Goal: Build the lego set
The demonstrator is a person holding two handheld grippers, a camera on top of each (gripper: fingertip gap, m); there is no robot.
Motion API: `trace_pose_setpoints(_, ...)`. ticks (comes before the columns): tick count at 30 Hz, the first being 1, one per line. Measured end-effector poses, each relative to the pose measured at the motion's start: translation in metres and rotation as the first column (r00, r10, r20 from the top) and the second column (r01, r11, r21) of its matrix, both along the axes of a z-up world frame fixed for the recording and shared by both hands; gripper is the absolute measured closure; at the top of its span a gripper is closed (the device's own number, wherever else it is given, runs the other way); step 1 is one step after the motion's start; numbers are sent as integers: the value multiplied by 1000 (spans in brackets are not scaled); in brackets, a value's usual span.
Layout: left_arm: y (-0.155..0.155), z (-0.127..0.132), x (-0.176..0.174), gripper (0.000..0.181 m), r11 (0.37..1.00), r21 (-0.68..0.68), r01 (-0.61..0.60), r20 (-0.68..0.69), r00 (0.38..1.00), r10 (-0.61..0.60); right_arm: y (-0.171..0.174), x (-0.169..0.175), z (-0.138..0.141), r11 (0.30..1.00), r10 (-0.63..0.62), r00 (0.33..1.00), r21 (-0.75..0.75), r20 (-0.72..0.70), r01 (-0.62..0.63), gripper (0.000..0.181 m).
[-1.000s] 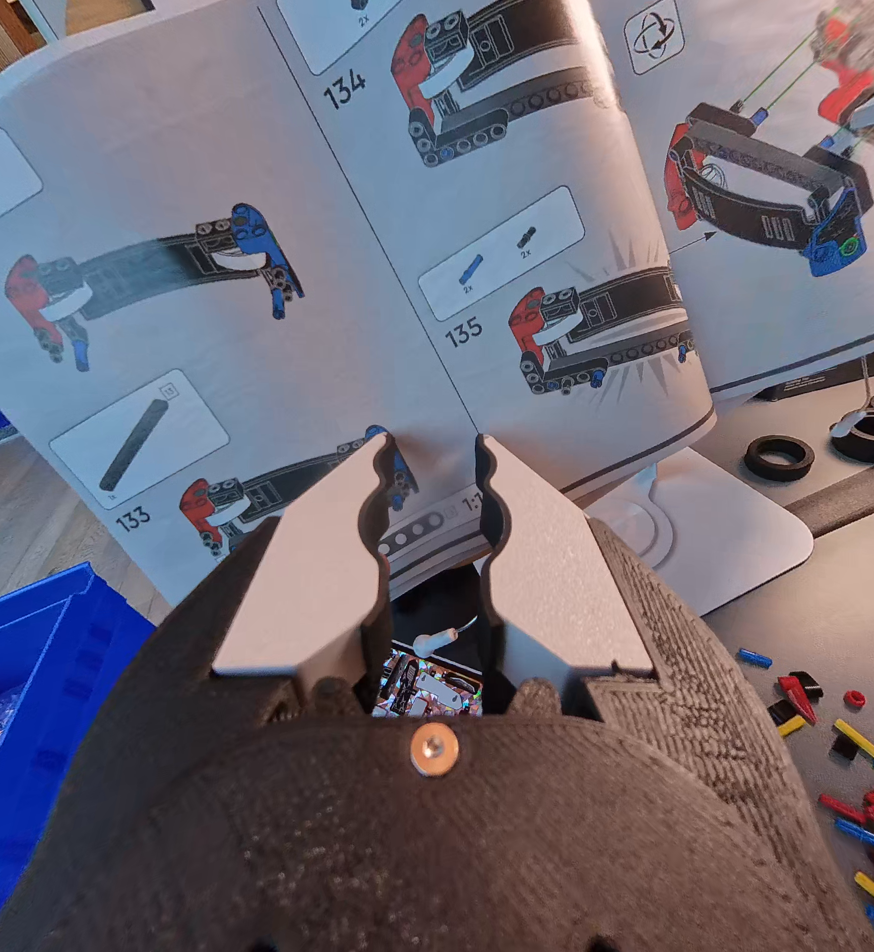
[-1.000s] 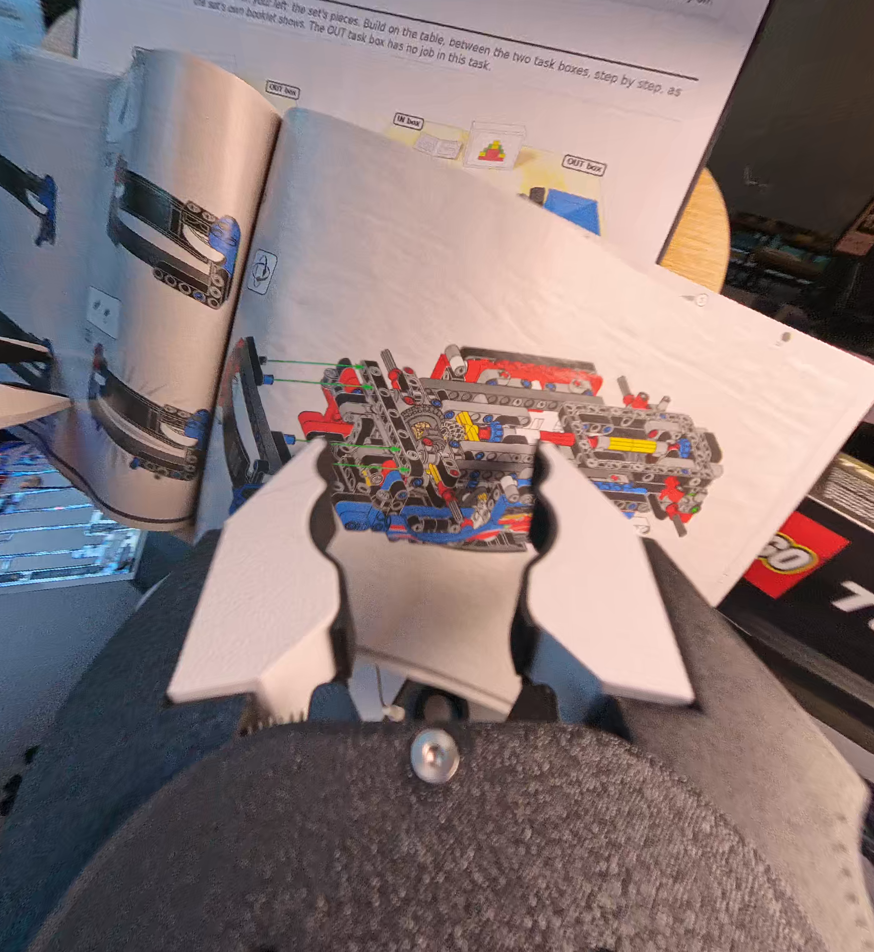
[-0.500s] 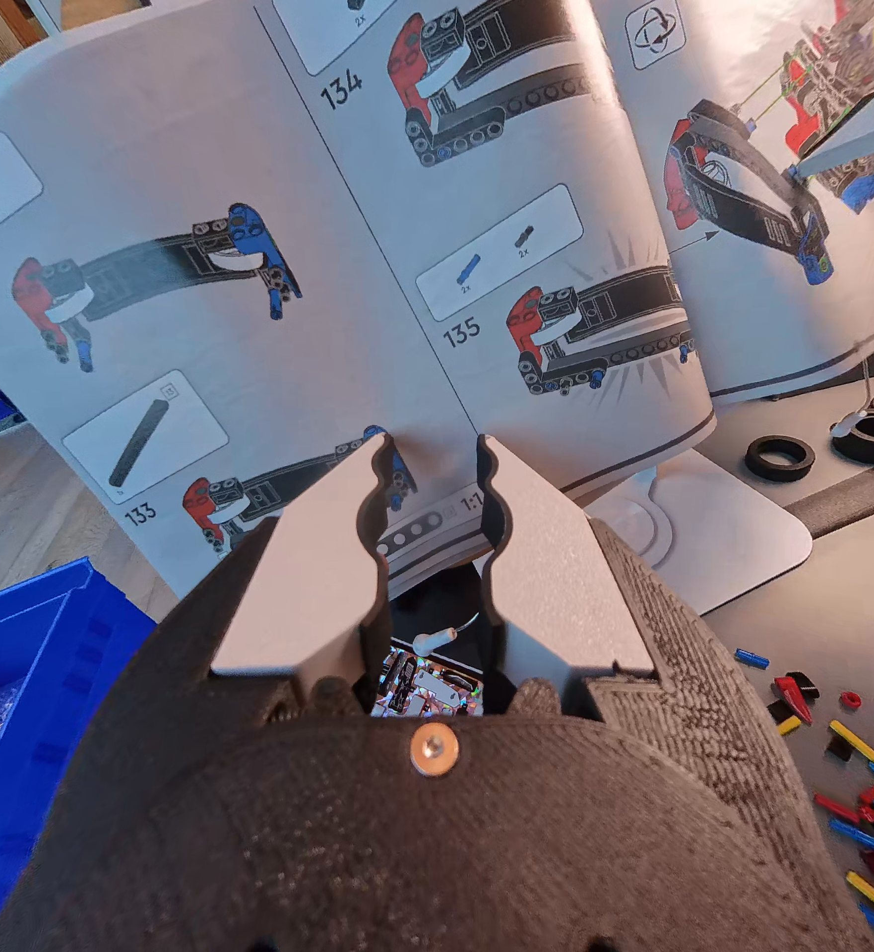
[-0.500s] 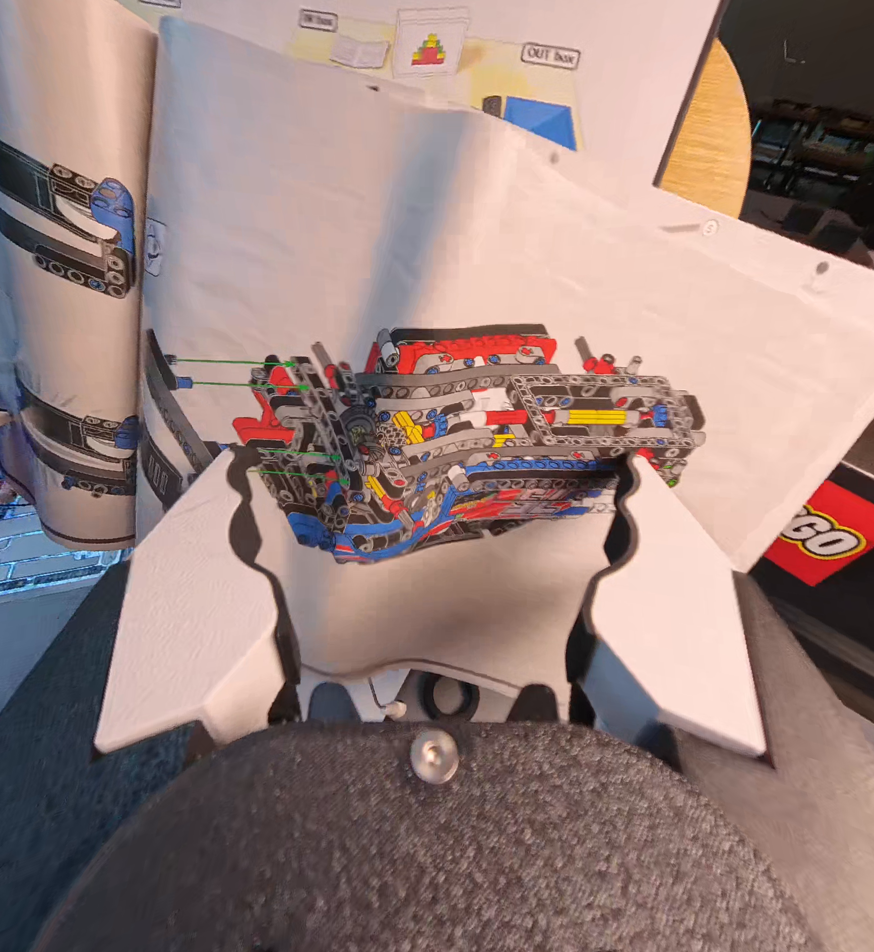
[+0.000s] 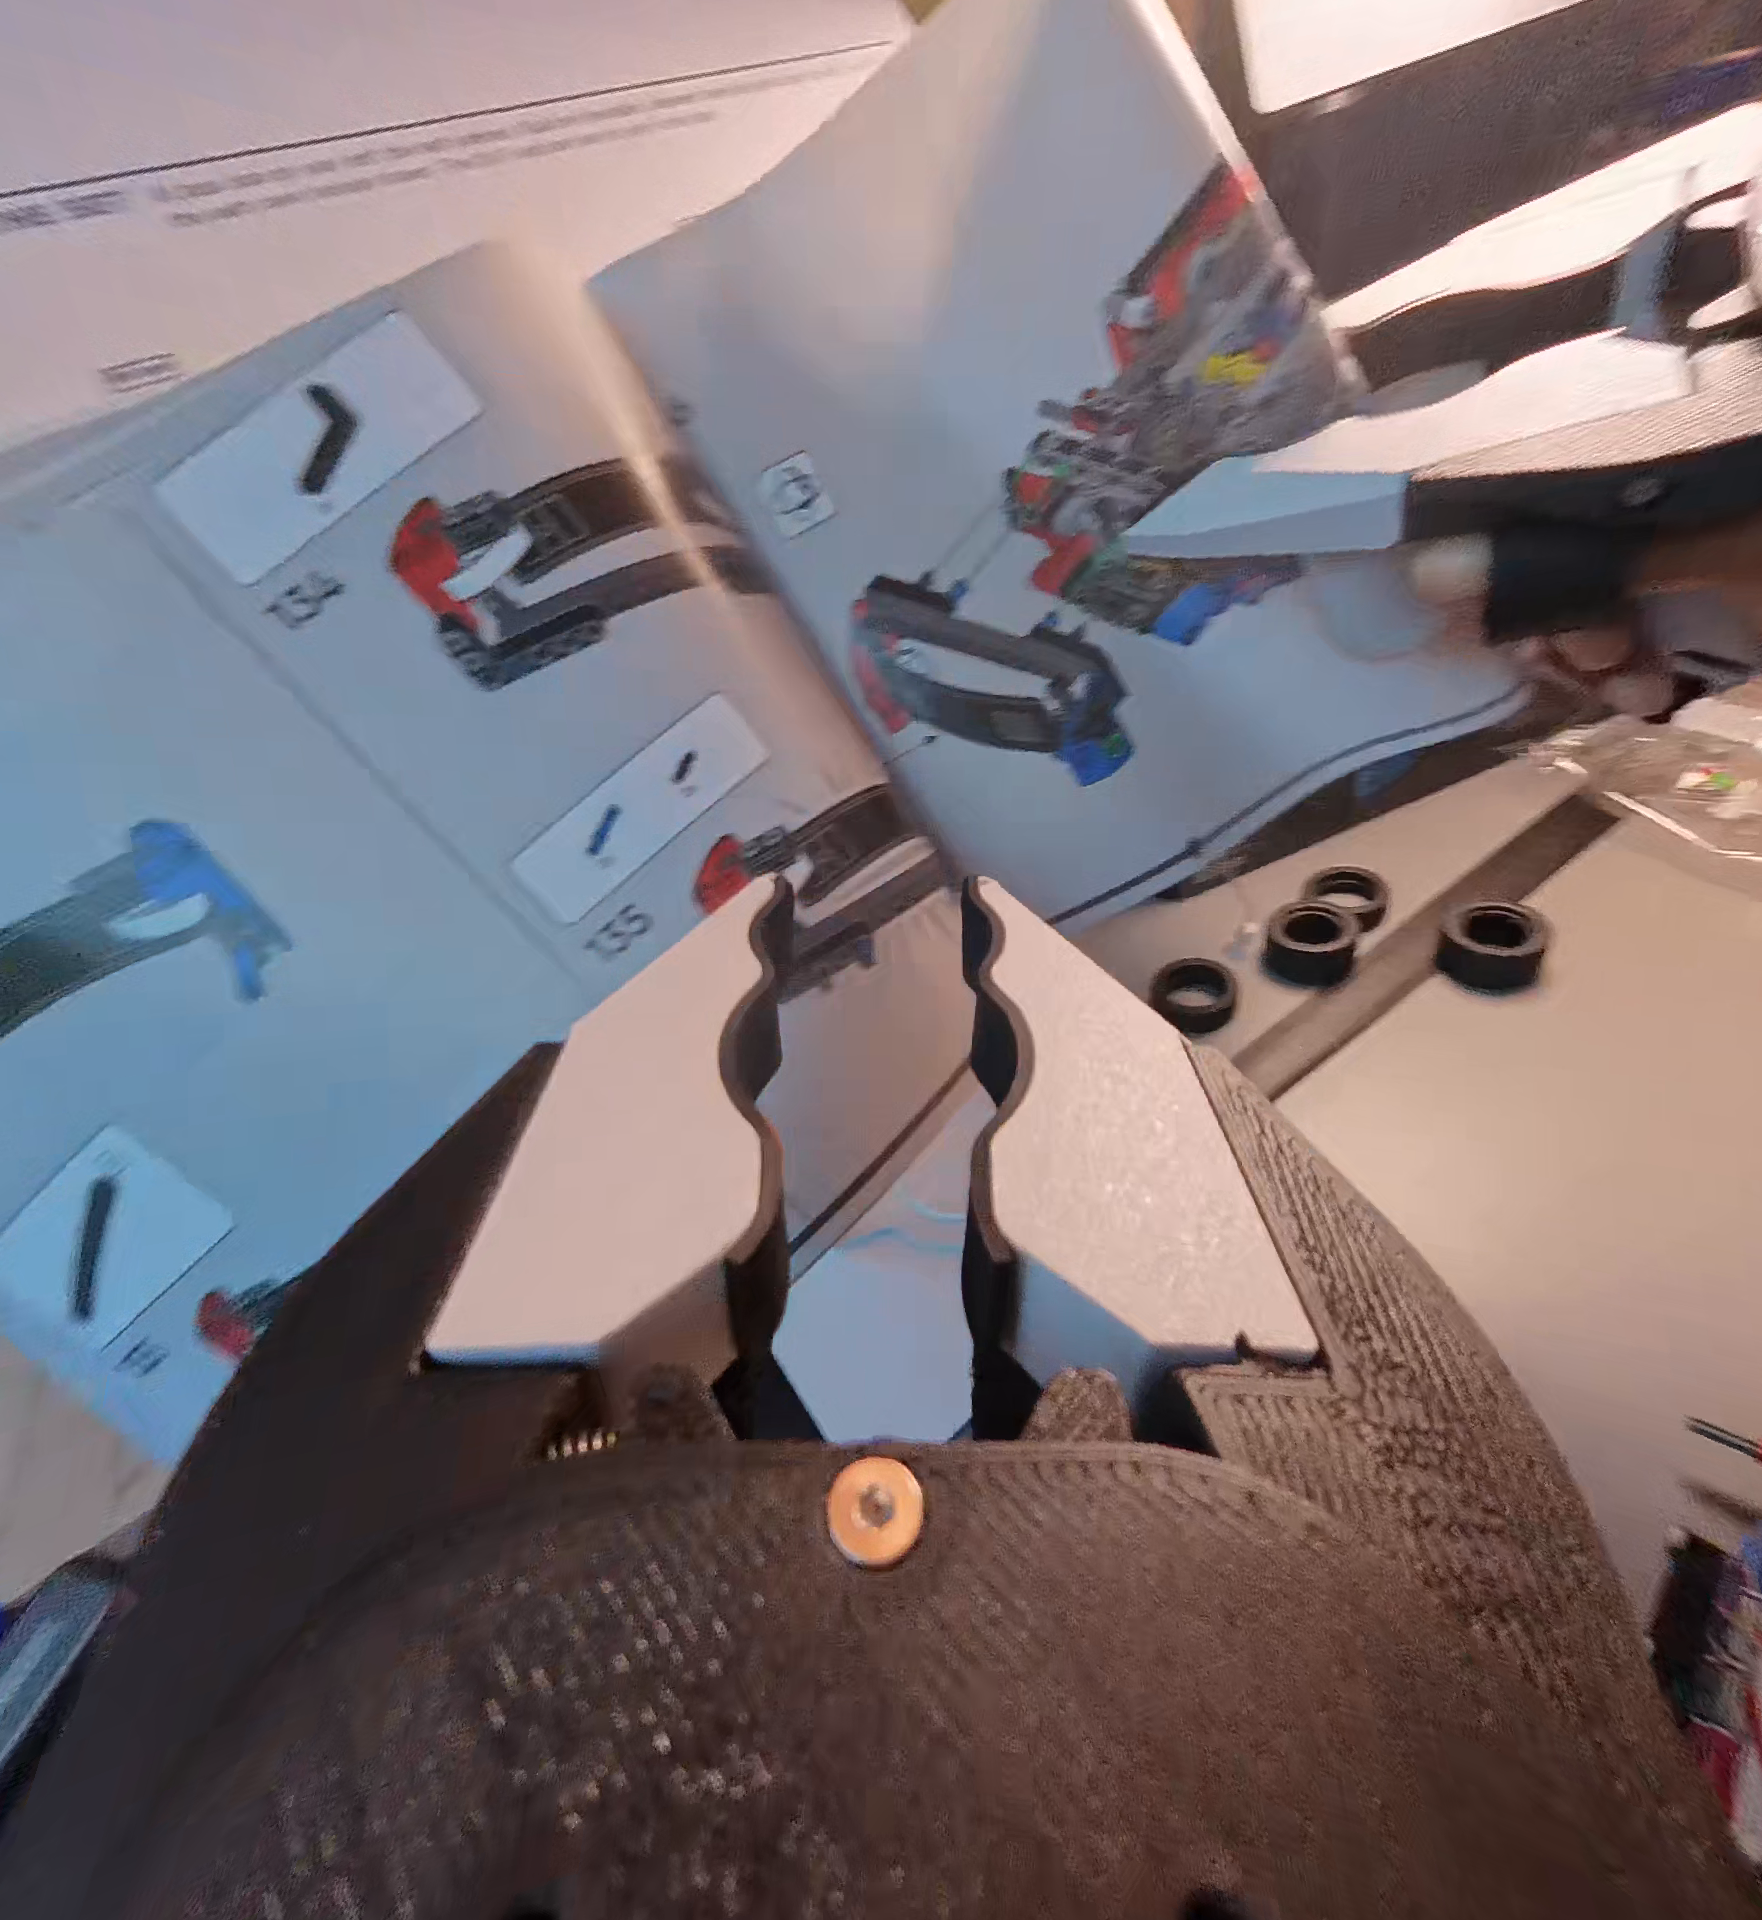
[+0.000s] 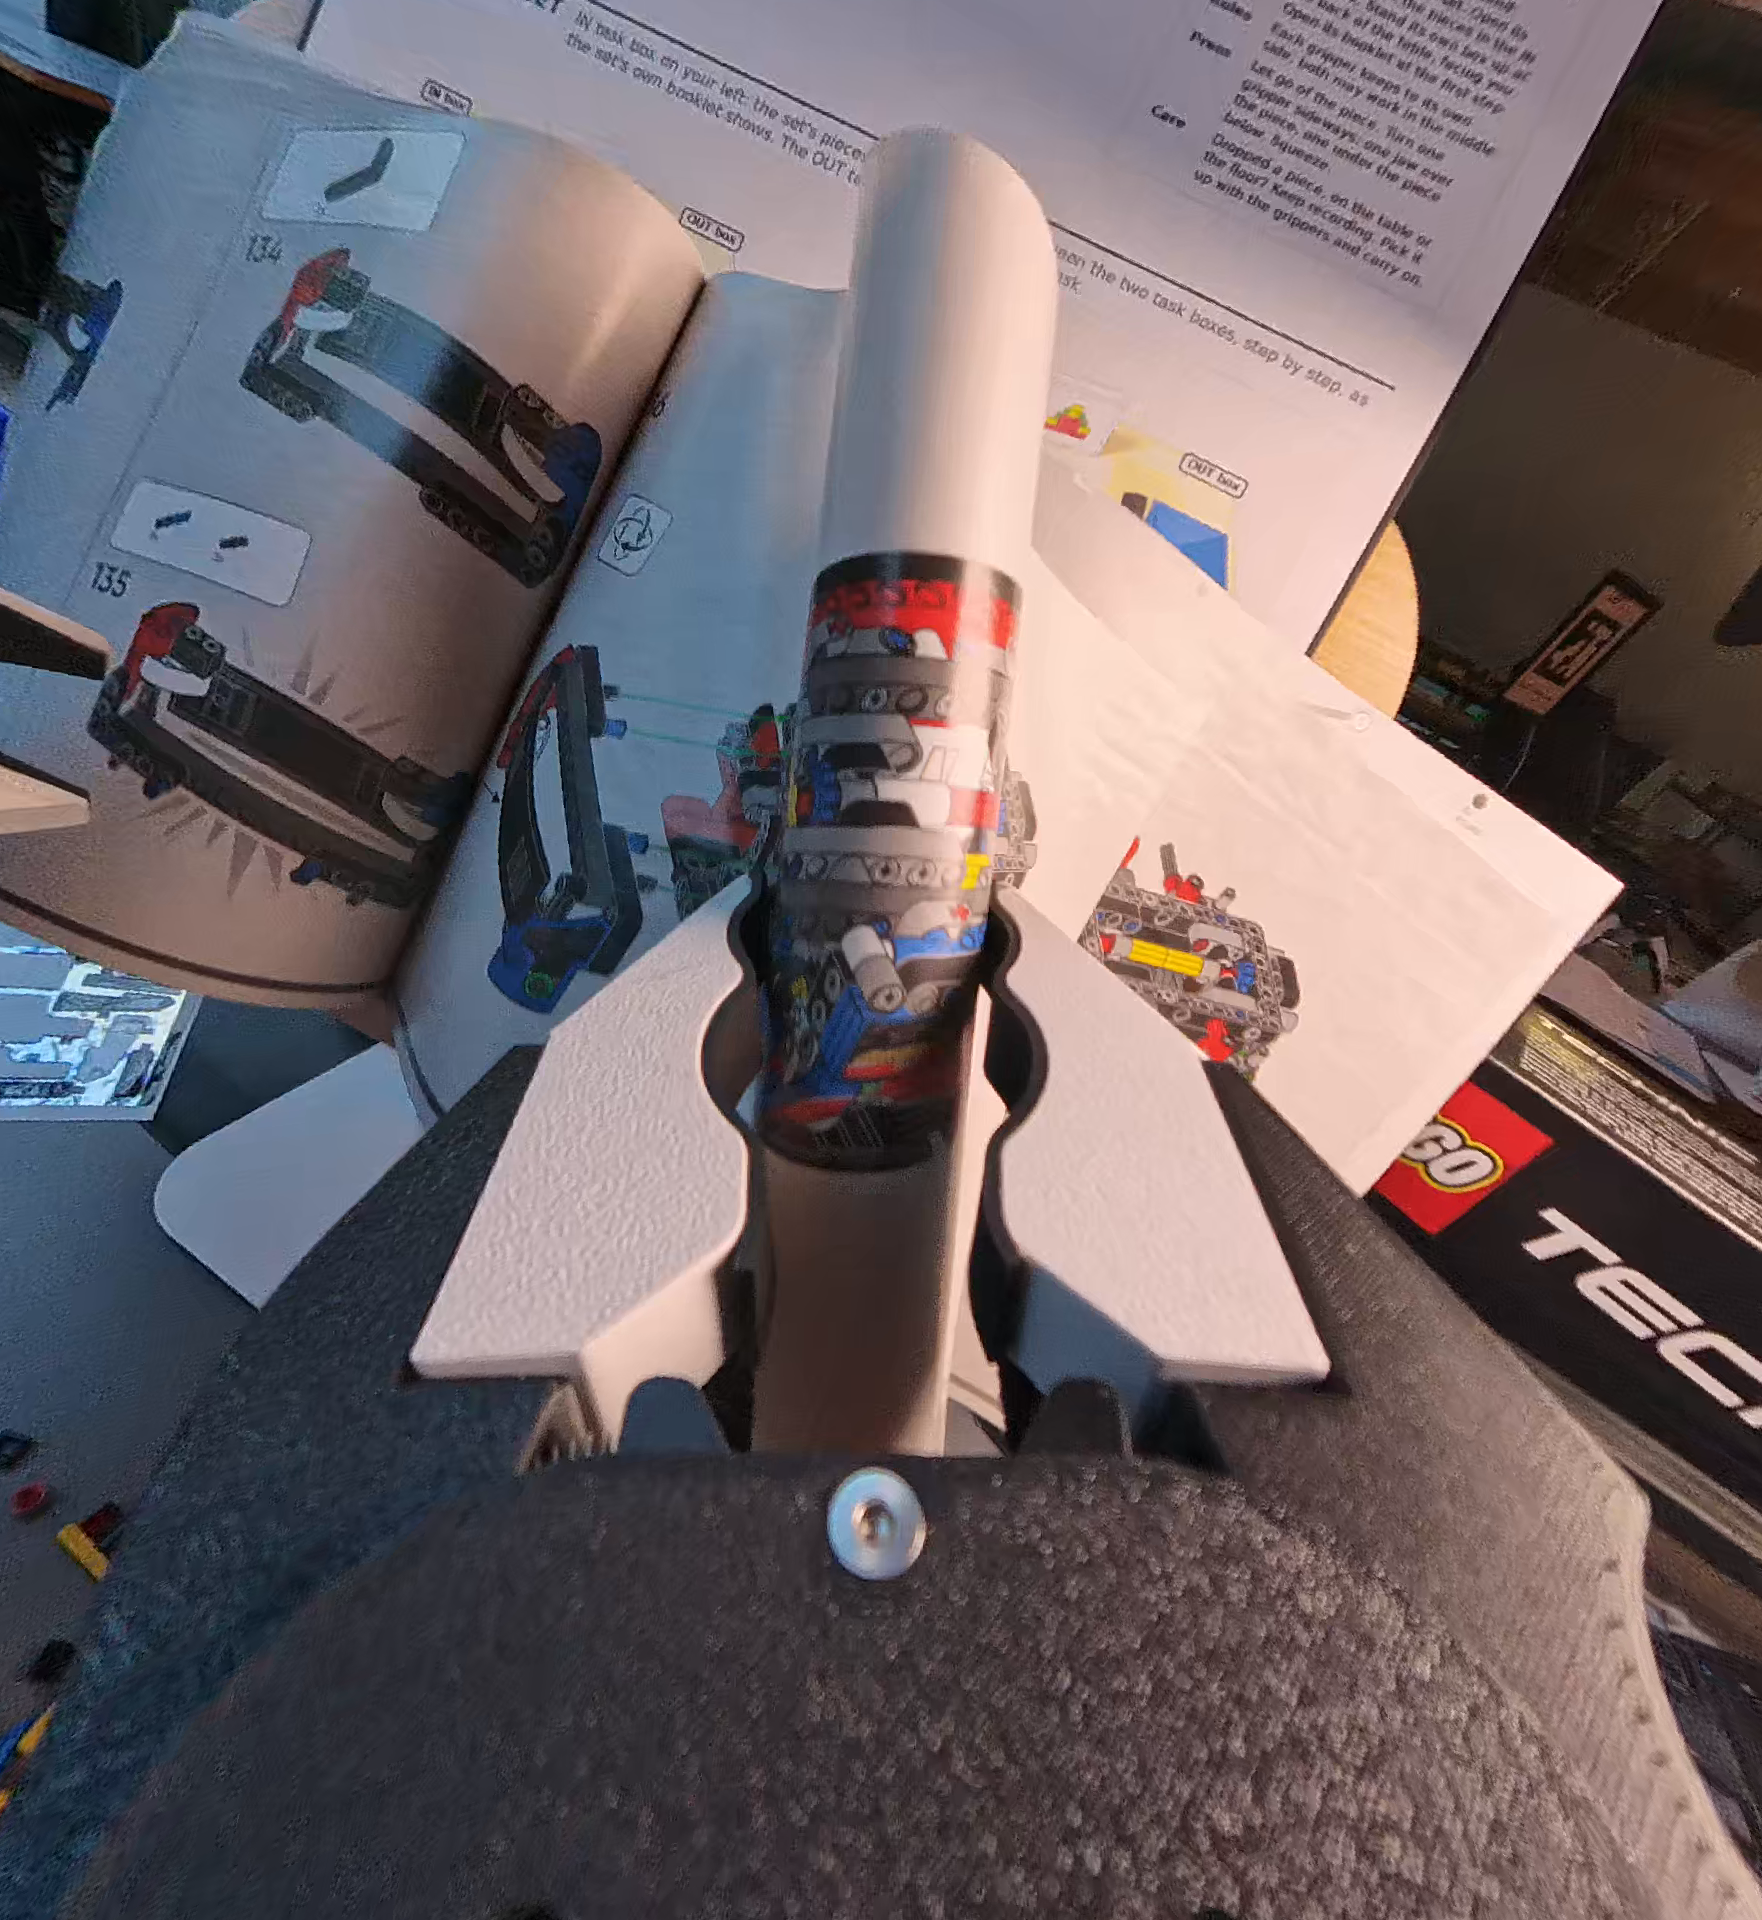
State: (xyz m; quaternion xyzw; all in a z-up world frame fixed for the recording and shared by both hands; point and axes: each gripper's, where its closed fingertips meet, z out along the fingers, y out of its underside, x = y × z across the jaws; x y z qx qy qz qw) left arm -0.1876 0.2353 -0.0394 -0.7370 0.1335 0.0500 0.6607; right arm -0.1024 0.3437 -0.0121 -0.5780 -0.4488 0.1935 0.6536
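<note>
The open instruction booklet (image 6: 357,582) stands upright, its diagram pages facing me; it also shows in the left wrist view (image 5: 357,790). My right gripper (image 6: 877,914) is shut on the booklet's right-hand page (image 6: 939,364), which is curled into a tall roll between the fingers. In the left wrist view that gripper (image 5: 1220,416) shows at the upper right, on the same page. My left gripper (image 5: 872,904) is at the booklet's lower edge, its jaws a finger-width apart, the page's bottom edge showing in the gap. It shows at the left edge of the right wrist view (image 6: 77,707).
Black tyres (image 5: 1313,940) lie on the grey table behind the booklet. Loose small pieces (image 6: 77,1548) lie at the lower left. The black set box (image 6: 1635,1278) lies right, a shiny sticker sheet (image 6: 35,1029) left. A printed sheet (image 6: 1272,208) stands behind. A clear bag (image 5: 1708,769) lies far right.
My right gripper went from wide open to shut on the right-hand page, which is now curled up between the fingers. The left wrist view has swung and tilted; its jaws keep the same gap.
</note>
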Motion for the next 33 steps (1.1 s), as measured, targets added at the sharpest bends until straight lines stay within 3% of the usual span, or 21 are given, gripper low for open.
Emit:
trace_pose_setpoints(1, 2, -3, 9, 152, 999, -24, 33, -3, 999, -33, -1, 6, -6, 1000, -10, 1000, 6, 0, 10, 145)
trace_pose_setpoints(6, 17, -26, 18, 154, 993, -112, 26, -147, 988, -43, -7, 28, -47, 992, 45, 999, -118, 6, -44, 152)
trace_pose_setpoints(11, 15, -28, 14, 154, 992, -122, 14, -133, 991, -31, -47, 38, -40, 944, 201, 968, -233, -149, -232, 154)
trace_pose_setpoints(13, 9, -22, 18, 150, 992, -110, 60, -64, 996, -67, -74, 35, -30, 920, 293, 933, -205, -207, -334, 151)
trace_pose_setpoints(16, -8, 2, 37, 139, 976, -53, 209, 152, 968, -199, -117, 23, -23, 880, 424, 877, -127, -226, -458, 147)
trace_pose_setpoints(21, -45, 55, 52, 113, 922, 62, 383, 500, 787, -361, -163, -14, -28, 867, 497, 864, 81, -82, -492, 137)
trace_pose_setpoints(24, -49, 53, 41, 102, 930, 18, 367, 533, 783, -320, -191, -44, -39, 823, 555, 832, 129, 21, -553, 123)
trace_pose_setpoints(27, -43, 32, 16, 116, 954, -46, 296, 515, 825, -231, -219, -66, -55, 758, 635, 763, 92, 118, -645, 112)
trace_pose_setpoints(30, -48, 21, 6, 140, 928, -17, 373, 601, 746, -288, -241, -65, -69, 678, 724, 668, 5, 174, -735, 116)
trace_pose_setpoints(33, -54, 19, -13, 156, 923, 39, 382, 685, 663, -303, -237, -49, -60, 638, 770, 635, -68, 62, -767, 123)
